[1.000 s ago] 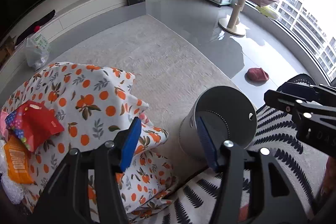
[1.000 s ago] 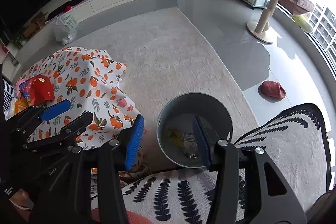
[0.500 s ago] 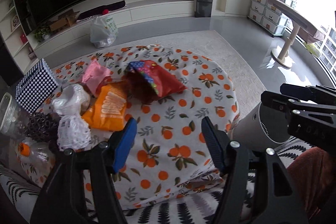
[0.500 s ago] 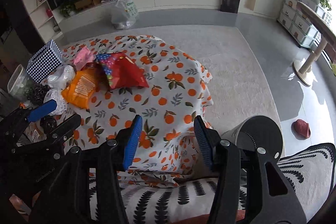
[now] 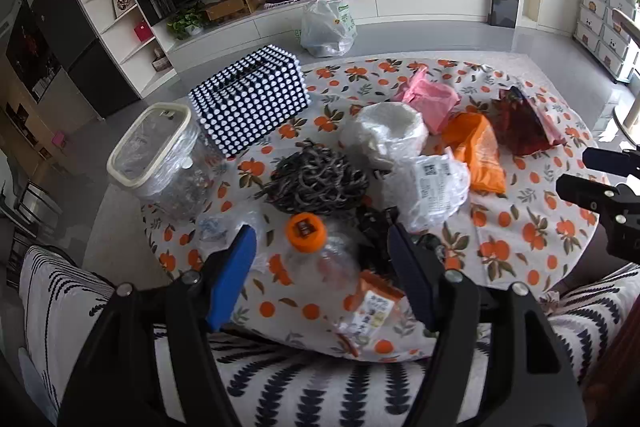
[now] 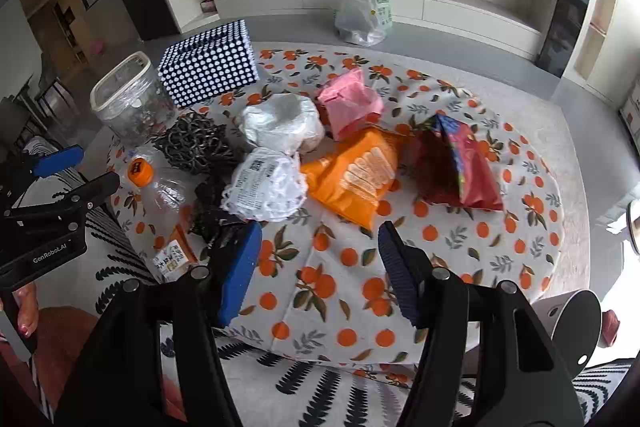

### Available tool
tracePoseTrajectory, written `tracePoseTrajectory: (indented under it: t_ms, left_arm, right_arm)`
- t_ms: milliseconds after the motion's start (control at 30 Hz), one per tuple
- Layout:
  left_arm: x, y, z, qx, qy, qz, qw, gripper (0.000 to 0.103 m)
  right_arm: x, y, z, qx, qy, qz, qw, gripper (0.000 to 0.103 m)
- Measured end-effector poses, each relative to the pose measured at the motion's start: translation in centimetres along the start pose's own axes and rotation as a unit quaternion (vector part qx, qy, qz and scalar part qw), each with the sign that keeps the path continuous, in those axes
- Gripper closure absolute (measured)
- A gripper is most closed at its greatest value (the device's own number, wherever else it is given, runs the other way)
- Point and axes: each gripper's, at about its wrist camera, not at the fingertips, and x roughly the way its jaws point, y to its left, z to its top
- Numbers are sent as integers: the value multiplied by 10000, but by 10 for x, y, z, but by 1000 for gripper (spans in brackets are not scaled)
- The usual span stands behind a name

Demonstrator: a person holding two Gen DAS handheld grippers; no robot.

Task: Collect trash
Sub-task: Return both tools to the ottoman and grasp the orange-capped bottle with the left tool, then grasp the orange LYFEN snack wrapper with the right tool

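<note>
Grippers [image 5: 322, 277] [image 6: 316, 273] tilted down over littered tablecloth [image 6: 440, 255], fingers [image 5: 232, 279] apart.

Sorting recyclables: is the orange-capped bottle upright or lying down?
Lying down: the bottle rests on its side on the tablecloth, cap still on.

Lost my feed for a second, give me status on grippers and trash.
Left gripper and right gripper open, jaws just opening, nothing between them. Wrappers, orange snack bag, bottle on table. Bin at right edge.
</note>
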Motion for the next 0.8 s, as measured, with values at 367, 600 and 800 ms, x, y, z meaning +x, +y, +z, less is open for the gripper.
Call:
tracePoseTrajectory:
  t_ms: [367,600,800]
  left_arm:
    - [54,19,-4,332,266,-471,9980,34]
    - [87,18,-6,330,514,-886,9942,56]
    - [94,22,-5,326,437,-1028,9932,68]
  right_arm:
    - [56,62,2,-349,457,163,9982,43]
    - [80,89,-14,-757,747,446,9933,43]
    - [95,114,-42,-1047,1073,792,9855,43]
